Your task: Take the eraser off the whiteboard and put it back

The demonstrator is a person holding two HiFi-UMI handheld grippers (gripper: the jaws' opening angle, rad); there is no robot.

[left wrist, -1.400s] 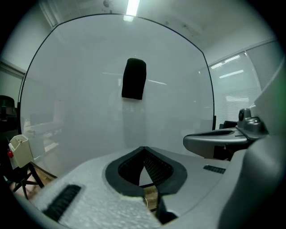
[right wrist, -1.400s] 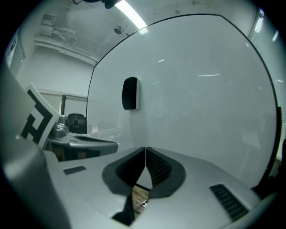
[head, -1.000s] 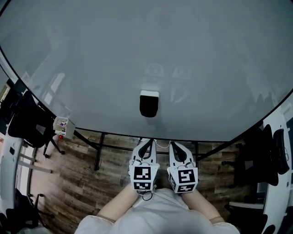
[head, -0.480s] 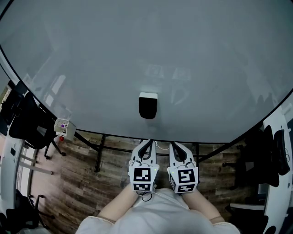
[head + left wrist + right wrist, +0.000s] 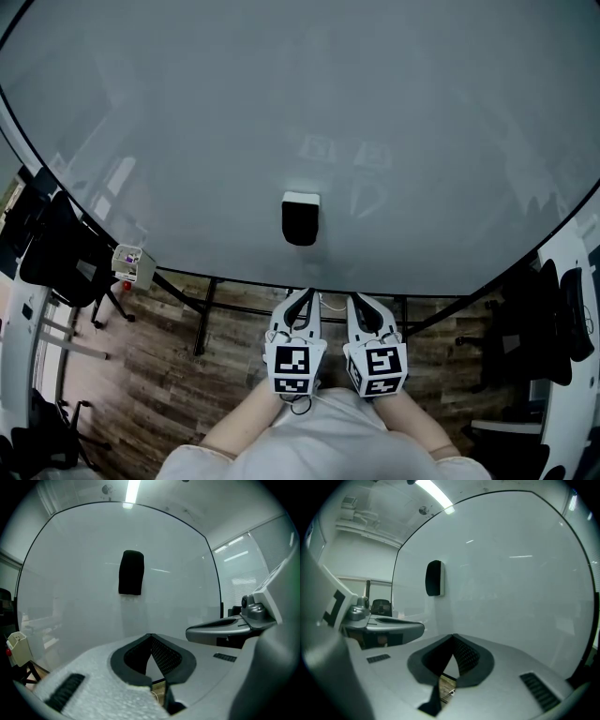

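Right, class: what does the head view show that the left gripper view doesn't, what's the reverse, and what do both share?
Only the head view shows the wooden floor, the whiteboard's stand and the person's arms. Only the left gripper view shows the ceiling light and window blinds. Both show the whiteboard, the black eraser stuck on it, and the left gripper and right gripper, each shut and holding nothing.

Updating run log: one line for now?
black rectangular eraser: on whiteboard | left gripper: jaws shut, empty | right gripper: jaws shut, empty
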